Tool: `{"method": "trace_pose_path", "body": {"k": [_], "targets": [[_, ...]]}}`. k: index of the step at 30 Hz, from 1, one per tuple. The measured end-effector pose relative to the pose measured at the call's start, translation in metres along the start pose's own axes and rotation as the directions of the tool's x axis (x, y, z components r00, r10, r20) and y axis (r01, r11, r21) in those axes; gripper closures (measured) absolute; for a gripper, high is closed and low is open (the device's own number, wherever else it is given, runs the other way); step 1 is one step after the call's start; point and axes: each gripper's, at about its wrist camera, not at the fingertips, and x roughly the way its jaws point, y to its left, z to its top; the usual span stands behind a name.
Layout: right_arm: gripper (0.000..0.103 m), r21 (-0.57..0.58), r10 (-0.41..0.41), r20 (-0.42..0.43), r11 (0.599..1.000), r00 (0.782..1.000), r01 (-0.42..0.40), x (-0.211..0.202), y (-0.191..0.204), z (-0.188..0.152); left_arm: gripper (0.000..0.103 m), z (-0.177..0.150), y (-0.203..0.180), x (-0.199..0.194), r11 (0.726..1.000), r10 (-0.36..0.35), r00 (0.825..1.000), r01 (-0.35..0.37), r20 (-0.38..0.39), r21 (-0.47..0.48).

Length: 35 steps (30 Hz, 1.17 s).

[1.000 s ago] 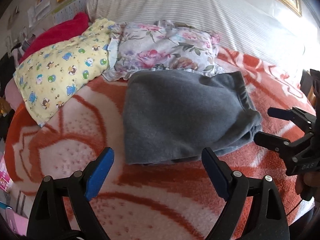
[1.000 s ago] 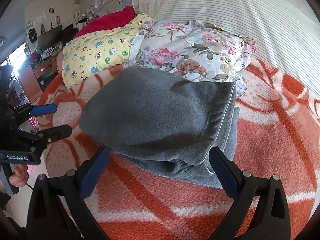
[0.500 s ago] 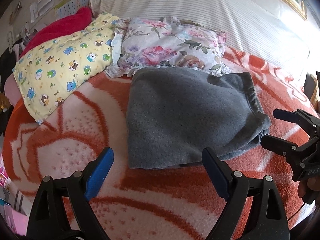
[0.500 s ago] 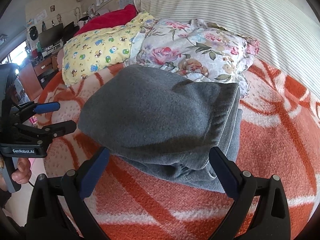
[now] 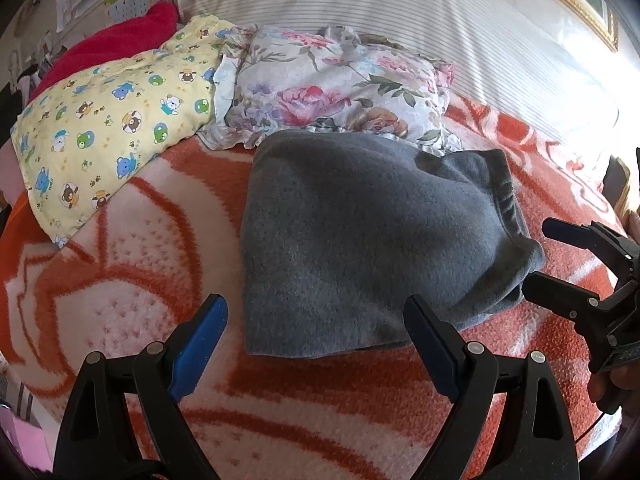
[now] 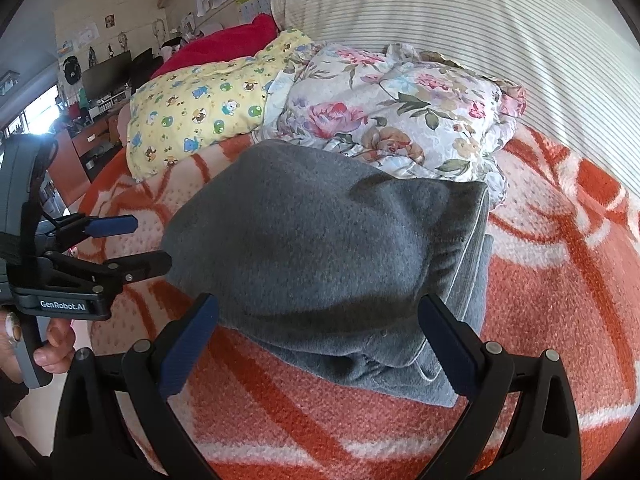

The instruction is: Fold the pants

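Note:
The grey fleece pants (image 5: 360,248) lie folded into a thick bundle on the orange and white blanket (image 5: 120,280), with the waistband end to the right. My left gripper (image 5: 316,312) hovers open just in front of the bundle's near edge, holding nothing. At the bundle's right end my right gripper (image 5: 540,254) is open, its lower finger close to the cloth. In the right wrist view the pants (image 6: 320,248) fill the middle, the right gripper (image 6: 318,308) stands open before the stacked folds, and the left gripper (image 6: 150,242) is open at the left corner.
A floral pillow (image 5: 332,88) touches the pants' far edge. A yellow bear-print pillow (image 5: 108,128) and a red cushion (image 5: 104,48) lie to the left. A striped bolster (image 5: 440,20) runs along the back. Beyond the bed's left side stands a desk with a monitor (image 6: 104,76).
Both grippers have drifted slightly around the bundle and stayed open. The pants have not moved.

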Motion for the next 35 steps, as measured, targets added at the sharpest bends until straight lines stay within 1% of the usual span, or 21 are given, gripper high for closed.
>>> {"method": "trace_pose_path", "body": {"k": [4,13,24,31,35], "targets": [[0.003,-0.003,0.004,0.002,1.000,1.000,-0.004,0.001,0.000,0.002,0.013,0.002,-0.002,0.004,1.000,0.000,1.000,0.000,-0.002,0.014],[0.003,-0.002,0.009,0.002,1.000,1.000,-0.009,0.004,-0.001,0.005,0.013,0.008,0.001,0.015,1.000,-0.007,1.000,0.007,-0.021,0.006],[0.003,0.008,0.013,-0.001,1.000,1.000,-0.013,0.009,-0.007,0.006,0.013,0.011,-0.002,0.017,1.000,-0.003,1.000,0.003,-0.023,0.009],[0.003,0.013,0.015,0.000,1.000,1.000,-0.015,0.009,-0.008,0.006,0.013,0.010,-0.003,0.014,1.000,-0.005,1.000,0.005,-0.021,0.009],[0.003,0.019,0.020,0.005,1.000,1.000,-0.021,0.008,-0.006,0.005,0.013,0.009,-0.003,0.006,1.000,-0.019,1.000,0.019,-0.013,0.002]]}}
